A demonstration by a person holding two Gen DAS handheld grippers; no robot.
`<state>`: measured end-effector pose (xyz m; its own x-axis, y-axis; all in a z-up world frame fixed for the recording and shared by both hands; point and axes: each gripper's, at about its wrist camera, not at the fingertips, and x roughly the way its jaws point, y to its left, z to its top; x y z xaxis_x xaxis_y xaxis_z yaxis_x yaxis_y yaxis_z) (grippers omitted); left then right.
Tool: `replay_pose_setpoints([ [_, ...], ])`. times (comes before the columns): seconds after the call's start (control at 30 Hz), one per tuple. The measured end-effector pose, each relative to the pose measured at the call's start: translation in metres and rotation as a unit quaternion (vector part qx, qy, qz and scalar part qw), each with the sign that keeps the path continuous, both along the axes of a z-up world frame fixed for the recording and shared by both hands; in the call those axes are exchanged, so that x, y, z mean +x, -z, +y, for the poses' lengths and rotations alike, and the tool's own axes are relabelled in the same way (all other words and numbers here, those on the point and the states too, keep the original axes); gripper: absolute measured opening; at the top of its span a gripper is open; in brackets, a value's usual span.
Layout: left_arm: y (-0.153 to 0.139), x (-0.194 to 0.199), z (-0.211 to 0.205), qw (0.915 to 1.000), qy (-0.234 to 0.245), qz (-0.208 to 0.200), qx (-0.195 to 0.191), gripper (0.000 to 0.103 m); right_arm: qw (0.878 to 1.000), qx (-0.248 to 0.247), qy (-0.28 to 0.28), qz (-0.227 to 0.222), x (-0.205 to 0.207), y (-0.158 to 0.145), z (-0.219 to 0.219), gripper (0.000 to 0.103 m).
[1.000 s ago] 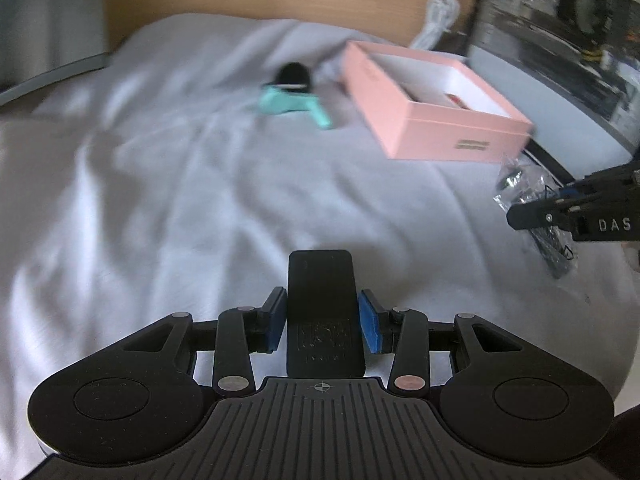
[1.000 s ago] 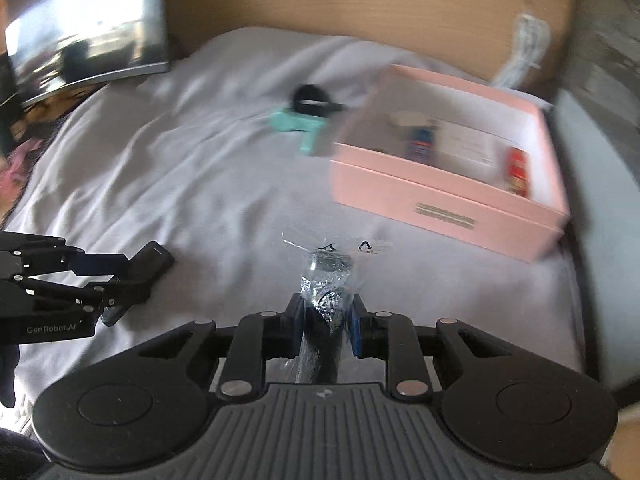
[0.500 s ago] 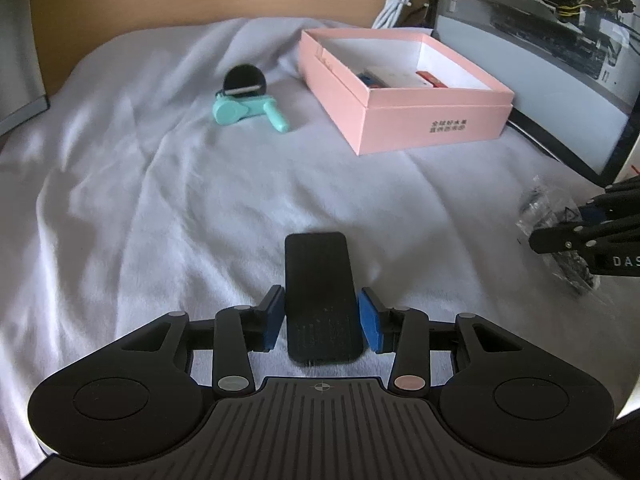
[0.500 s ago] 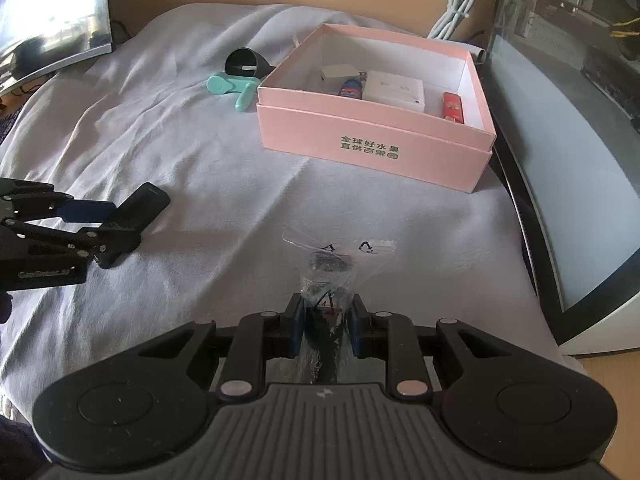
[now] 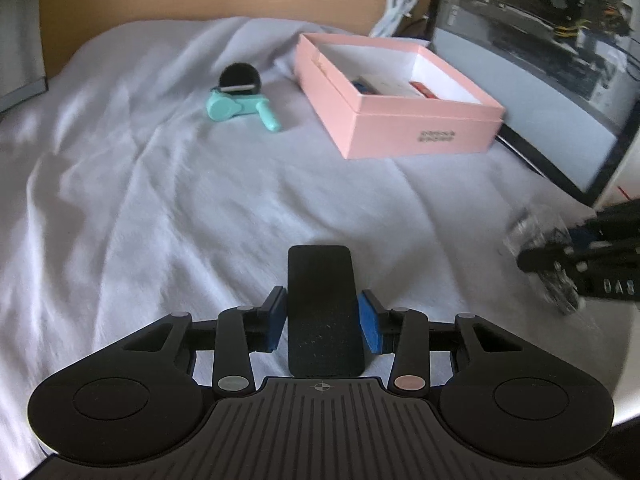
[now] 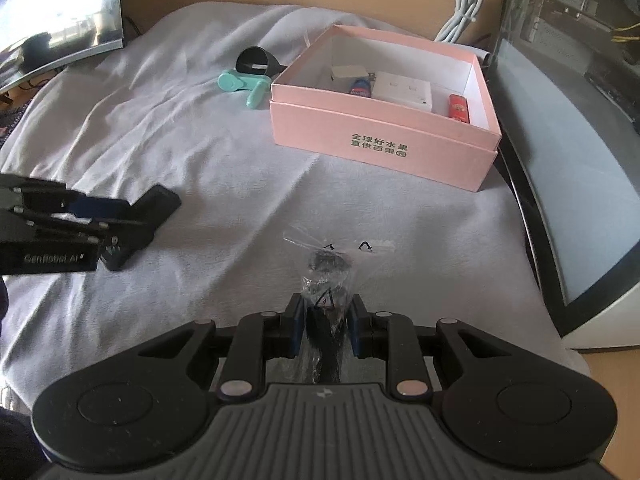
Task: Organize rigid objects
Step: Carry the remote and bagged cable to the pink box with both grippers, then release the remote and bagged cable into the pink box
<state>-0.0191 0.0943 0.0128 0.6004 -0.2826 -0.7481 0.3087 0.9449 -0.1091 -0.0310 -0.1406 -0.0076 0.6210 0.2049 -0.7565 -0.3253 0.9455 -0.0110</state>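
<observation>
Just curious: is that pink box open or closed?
Open. The pink box has no lid on, and its white inside shows small items lying in it.

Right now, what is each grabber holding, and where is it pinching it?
The left gripper pinches a flat black block by its two long sides, near its back end. The right gripper pinches a clear plastic bag of dark parts around its lower middle.

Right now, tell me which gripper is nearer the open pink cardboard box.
Right, by a narrow margin. The right gripper, shut on a clear plastic bag, sits just before the pink cardboard box. The left gripper, holding a flat black block, is farther left and slightly farther back.
</observation>
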Motion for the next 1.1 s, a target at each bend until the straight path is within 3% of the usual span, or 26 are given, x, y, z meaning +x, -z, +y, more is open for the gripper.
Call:
replay_pose_setpoints([
  [0.1, -0.006, -0.005, -0.005, 0.9995, 0.026, 0.014, -0.012, 0.044, 1.000, 0.008, 0.004, -0.003, -0.003, -0.008, -0.005, 0.022],
  [0.2, -0.024, -0.006, -0.013, 0.9986, 0.049, 0.004, -0.020, 0.043, 1.000, 0.022, 0.007, -0.019, -0.009, -0.025, -0.014, 0.022],
  [0.3, -0.050, 0.008, -0.016, 0.9967, 0.062, -0.012, -0.052, 0.043, 0.998, 0.041, 0.013, -0.040, -0.013, -0.043, -0.025, 0.022],
  [0.4, -0.082, 0.036, -0.029, 0.9929, 0.075, -0.034, -0.086, 0.043, 0.996, 0.058, 0.025, -0.064, -0.011, -0.064, -0.034, 0.022],
  [0.53, -0.125, 0.081, -0.058, 0.9867, 0.095, -0.086, -0.100, 0.043, 0.990, 0.060, 0.031, -0.125, 0.002, -0.101, -0.038, 0.022],
  [0.7, -0.153, 0.142, -0.089, 0.9824, 0.106, -0.108, -0.110, 0.044, 0.978, 0.010, 0.039, -0.203, 0.041, -0.143, -0.034, 0.022],
  [0.8, -0.153, 0.172, -0.102, 0.9825, 0.109, -0.090, -0.121, 0.044, 0.977, -0.007, 0.060, -0.206, 0.086, -0.158, -0.034, 0.022],
  [0.93, -0.124, 0.210, -0.106, 0.9833, 0.092, -0.040, -0.152, 0.044, 0.980, -0.016, 0.068, -0.187, 0.140, -0.152, -0.036, 0.027],
  [1.0, -0.106, 0.216, -0.109, 0.9863, 0.085, -0.027, -0.139, 0.043, 0.983, -0.012, 0.078, -0.163, 0.160, -0.142, -0.040, 0.055],
  [1.1, -0.086, 0.211, -0.103, 0.9887, 0.082, -0.034, -0.121, 0.043, 0.986, 0.011, 0.079, -0.148, 0.160, -0.126, -0.045, 0.065],
])
